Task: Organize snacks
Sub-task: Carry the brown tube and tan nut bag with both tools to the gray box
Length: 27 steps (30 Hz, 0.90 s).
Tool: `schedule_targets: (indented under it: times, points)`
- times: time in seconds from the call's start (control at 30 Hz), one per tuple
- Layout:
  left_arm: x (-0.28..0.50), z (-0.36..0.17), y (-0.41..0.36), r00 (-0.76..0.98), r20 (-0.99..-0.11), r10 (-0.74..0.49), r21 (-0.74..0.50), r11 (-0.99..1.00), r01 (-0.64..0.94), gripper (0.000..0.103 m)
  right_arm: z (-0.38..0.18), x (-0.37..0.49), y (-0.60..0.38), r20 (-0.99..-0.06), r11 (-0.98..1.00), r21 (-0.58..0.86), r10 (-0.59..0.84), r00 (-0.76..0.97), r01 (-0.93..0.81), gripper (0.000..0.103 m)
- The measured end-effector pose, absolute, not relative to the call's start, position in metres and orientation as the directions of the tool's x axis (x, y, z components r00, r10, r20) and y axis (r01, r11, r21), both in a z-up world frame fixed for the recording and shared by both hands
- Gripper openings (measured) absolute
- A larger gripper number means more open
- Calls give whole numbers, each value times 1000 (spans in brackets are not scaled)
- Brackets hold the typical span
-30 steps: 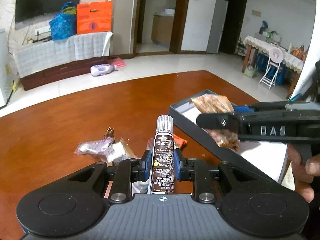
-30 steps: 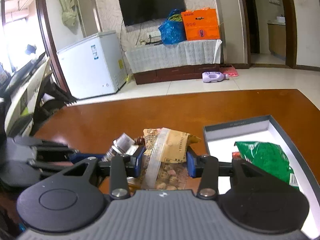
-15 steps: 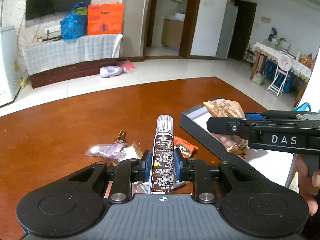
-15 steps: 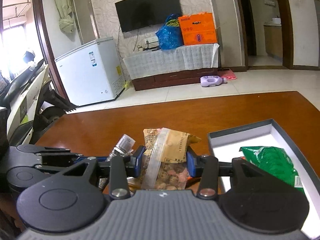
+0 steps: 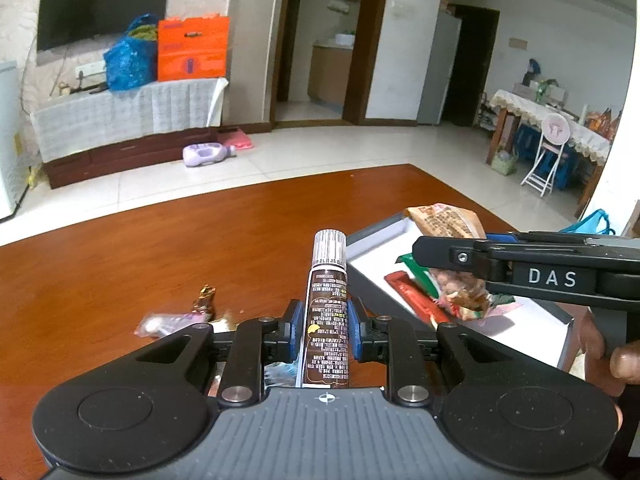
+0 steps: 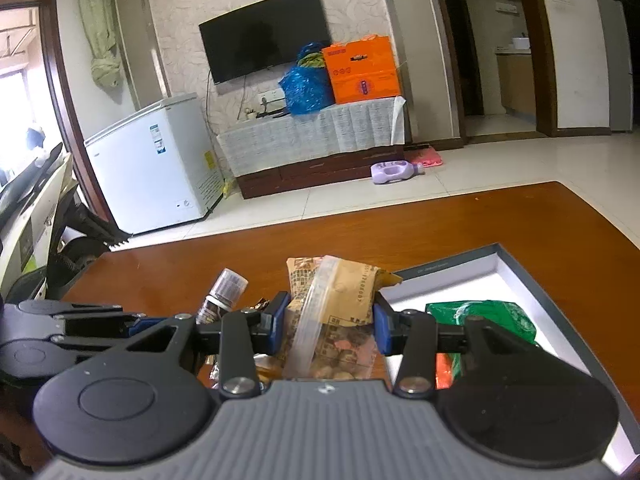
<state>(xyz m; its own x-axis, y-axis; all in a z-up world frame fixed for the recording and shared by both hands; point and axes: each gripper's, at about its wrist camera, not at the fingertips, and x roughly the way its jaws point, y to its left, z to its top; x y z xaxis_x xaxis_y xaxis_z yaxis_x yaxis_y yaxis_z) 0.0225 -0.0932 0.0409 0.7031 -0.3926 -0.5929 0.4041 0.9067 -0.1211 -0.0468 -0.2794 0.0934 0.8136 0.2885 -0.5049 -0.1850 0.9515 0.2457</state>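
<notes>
Left gripper (image 5: 325, 330): clamped on brown tube (image 5: 327, 312), long axis fwd, above surface (image 5: 160, 248). Right gripper (image 6: 330, 328): clamped on nut bag (image 6: 336, 320), nearer the box (image 6: 520, 264), which lies to its right.

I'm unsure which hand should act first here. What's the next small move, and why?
Probably lower the right gripper and release its nut bag into the grey box: in the left view the bag already hangs over the box, while the left gripper holds the brown tube short of it.

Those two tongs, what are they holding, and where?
Left tongs pinch a brown tube mid-body; right tongs pinch a tan snack bag across its middle.
</notes>
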Motion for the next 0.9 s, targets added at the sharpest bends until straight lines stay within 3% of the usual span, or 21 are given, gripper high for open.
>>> schedule_targets:
  times: [0.6, 0.9]
  points:
    - [34, 47, -154, 681, -547, -487, -189, 864, 466, 25, 105, -52, -323, -477, 974, 212, 170, 862, -75, 43]
    - [53, 32, -196, 667, -559, -493, -221, 864, 453, 25, 97, -43, -365, -523, 971, 238, 100, 847, 32, 43]
